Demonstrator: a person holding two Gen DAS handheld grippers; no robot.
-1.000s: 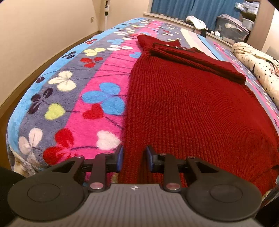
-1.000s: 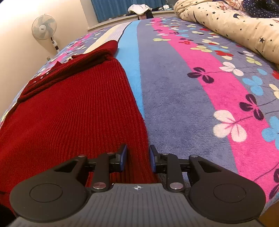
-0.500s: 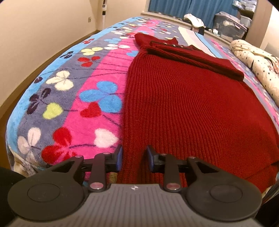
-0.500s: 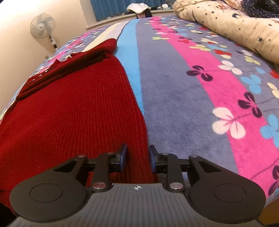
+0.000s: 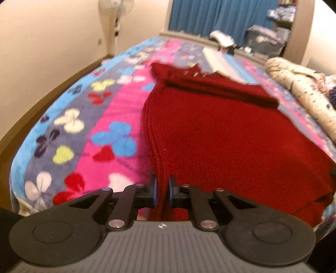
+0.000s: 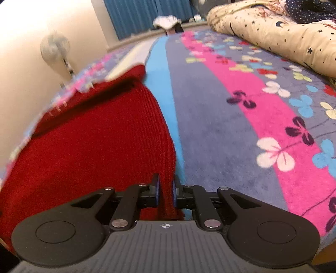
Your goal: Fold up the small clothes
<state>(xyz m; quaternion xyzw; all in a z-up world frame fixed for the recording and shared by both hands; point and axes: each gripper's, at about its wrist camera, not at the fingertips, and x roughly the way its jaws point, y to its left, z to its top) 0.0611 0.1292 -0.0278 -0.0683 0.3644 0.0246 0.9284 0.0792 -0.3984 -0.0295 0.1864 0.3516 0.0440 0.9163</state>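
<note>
Left claw (image 5: 161,192), right claw (image 6: 166,193) pinching sweater (image 5: 220,134) hem

The left claw (image 5: 161,194) closed on the near left corner of the red knitted sweater (image 5: 220,134); before, its fingers stood wider apart around the hem. The right claw (image 6: 166,194) did the same on the near right corner, and the knit bunched into a narrow strip between its pads. Both claws rose: the fabric near them lifted off the flowered blanket (image 5: 88,134) and its side edges drew inward. In both views more of the far room appeared, with a standing fan (image 5: 116,12) in the left view.
</note>
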